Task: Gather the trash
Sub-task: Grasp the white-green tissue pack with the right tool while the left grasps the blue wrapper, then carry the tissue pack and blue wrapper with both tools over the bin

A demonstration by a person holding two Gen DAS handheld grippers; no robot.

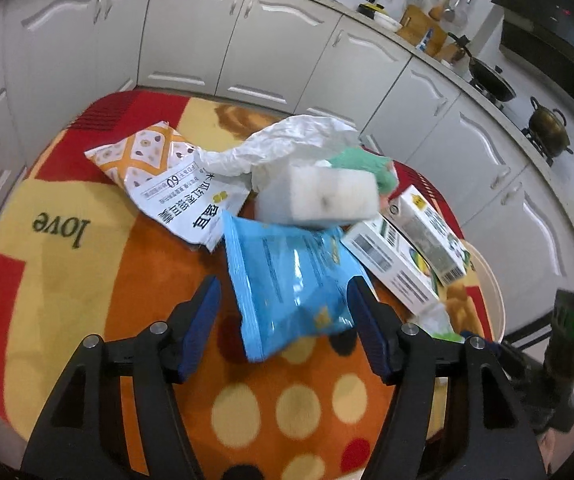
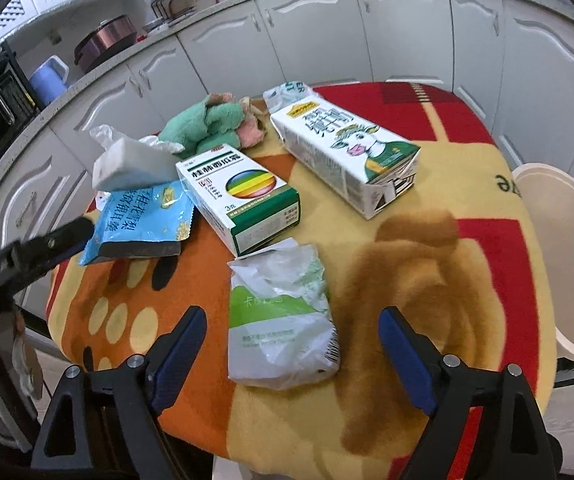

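In the left wrist view my left gripper (image 1: 285, 312) is open, its blue fingers either side of a blue snack bag (image 1: 287, 280) on the table. Behind it lie a white sponge (image 1: 323, 196), an orange-and-white snack bag (image 1: 167, 176) and a crumpled white bag (image 1: 283, 140). In the right wrist view my right gripper (image 2: 291, 344) is open around a crumpled white-and-green wrapper (image 2: 279, 320). Beyond it lie a medicine box (image 2: 239, 196), a milk carton (image 2: 347, 152), the blue bag (image 2: 139, 220) and the sponge (image 2: 131, 164).
The table wears a red, orange and yellow cloth (image 2: 407, 280). A white bin (image 2: 567, 260) stands at the table's right edge. A green and pink cloth (image 2: 211, 124) lies at the back. White kitchen cabinets (image 1: 247, 40) run behind the table.
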